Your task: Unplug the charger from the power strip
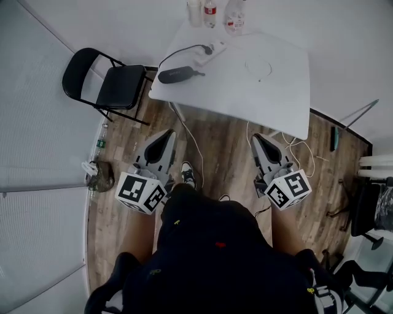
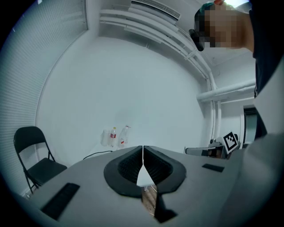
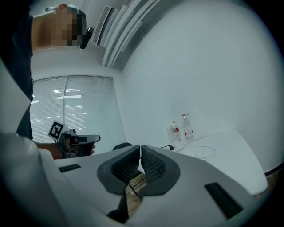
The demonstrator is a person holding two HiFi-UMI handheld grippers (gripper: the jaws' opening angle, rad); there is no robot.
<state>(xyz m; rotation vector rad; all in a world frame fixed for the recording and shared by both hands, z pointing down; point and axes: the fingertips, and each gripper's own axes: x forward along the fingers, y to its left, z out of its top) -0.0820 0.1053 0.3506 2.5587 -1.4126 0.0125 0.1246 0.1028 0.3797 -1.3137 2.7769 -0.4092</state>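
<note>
A white power strip (image 1: 216,47) lies at the far side of the white table (image 1: 276,92), with a black plug (image 1: 208,51) in it. From the plug a black cable loops to a black charger brick (image 1: 175,75) near the table's left edge. Both grippers hang over the wooden floor, short of the table and well apart from the strip. My left gripper (image 1: 167,135) is shut and holds nothing; in its own view the jaws (image 2: 143,150) meet. My right gripper (image 1: 256,138) is shut and empty too (image 3: 140,150). The right gripper view shows the strip (image 3: 179,148) far off.
Several bottles (image 1: 212,12) stand at the table's far edge. A thin white cable coil (image 1: 258,65) lies on the table's right half. A black folding chair (image 1: 104,83) stands left of the table. White cables (image 1: 295,147) trail on the floor under the near right corner.
</note>
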